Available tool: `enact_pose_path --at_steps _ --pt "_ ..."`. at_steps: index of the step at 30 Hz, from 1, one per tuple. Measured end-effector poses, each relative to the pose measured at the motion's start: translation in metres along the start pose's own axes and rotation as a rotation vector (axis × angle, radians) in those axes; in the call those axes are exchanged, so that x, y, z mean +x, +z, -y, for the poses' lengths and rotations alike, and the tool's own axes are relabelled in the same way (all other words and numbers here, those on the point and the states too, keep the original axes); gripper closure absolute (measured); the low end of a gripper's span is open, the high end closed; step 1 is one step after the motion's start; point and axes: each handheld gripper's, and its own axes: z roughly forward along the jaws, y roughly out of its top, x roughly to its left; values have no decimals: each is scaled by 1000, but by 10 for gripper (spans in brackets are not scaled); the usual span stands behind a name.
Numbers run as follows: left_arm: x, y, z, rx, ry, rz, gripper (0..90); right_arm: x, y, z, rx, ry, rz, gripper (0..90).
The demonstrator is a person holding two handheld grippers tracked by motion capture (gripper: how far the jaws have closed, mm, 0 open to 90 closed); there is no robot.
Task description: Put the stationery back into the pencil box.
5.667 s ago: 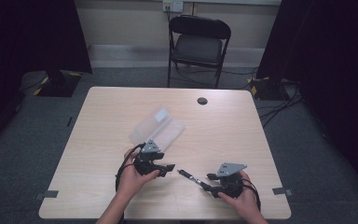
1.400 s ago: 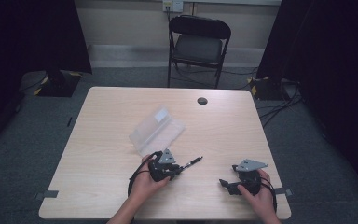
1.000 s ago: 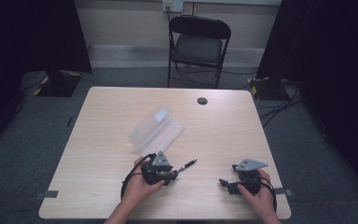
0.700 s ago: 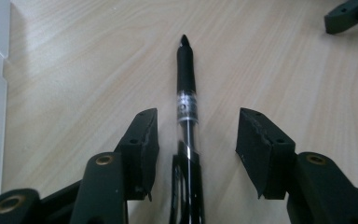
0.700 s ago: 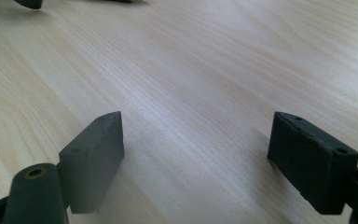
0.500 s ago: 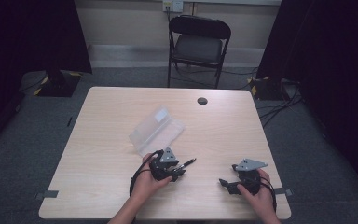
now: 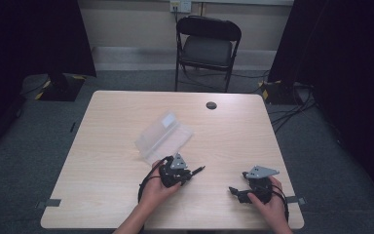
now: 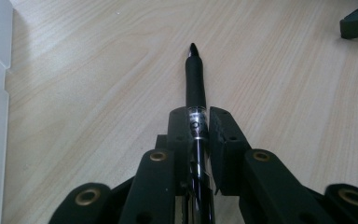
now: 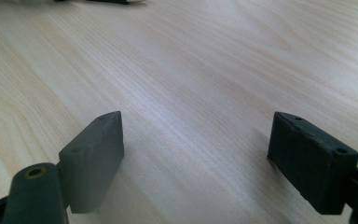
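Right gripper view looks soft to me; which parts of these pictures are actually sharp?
Right gripper view: wood grain crisp, near jaws and top edge blurred, pale sheen across the table. Left gripper view: pen sharp, lower jaws soft. High view: table evenly lit, surroundings dark, clear plastic case faint.

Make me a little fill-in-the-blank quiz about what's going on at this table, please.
1. The left gripper is shut on a black ____.
2. The right gripper has its jaws ____, with nothing between them.
3. The clear case lies on the ____, beyond the left gripper.
4. Behind the table stands a folding ____.

Missing words: pen; open; table; chair
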Motion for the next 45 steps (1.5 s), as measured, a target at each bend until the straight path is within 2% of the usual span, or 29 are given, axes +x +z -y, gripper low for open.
enact_pose_path --at_steps 2,4,8,13,17,20,27,28,37,38,40,45 --pt "1 -1 0 6 -15 19 796 0 0 0 0 1 1 173" --pt "2 -4 0 17 -16 8 796 0 0 0 -1 0 1 173" --pt "8 -11 1 -8 -50 10 796 0 0 0 0 0 0 173" --pt "16 -22 -1 -22 -62 -15 796 0 0 0 -1 0 0 173" --pt "25 -32 -3 -28 -84 -29 796 0 0 0 -1 0 0 173" --pt "34 -45 -3 -53 -114 -46 796 0 0 0 -1 0 0 173" --pt "47 -60 -3 -71 -149 -60 796 0 0 0 -1 0 0 173" --pt "48 -61 -3 -60 -143 -68 796 0 0 0 -1 1 0 173" --pt "57 -64 -12 -73 -155 -87 796 0 0 0 -1 0 0 173" --pt "58 -64 -13 -75 -167 -88 796 0 0 0 -1 0 1 173" --pt "60 -64 -15 -69 -152 -91 796 0 0 0 -1 0 0 173" --pt "64 -63 -20 -73 -167 -101 796 0 0 0 -1 0 0 173"
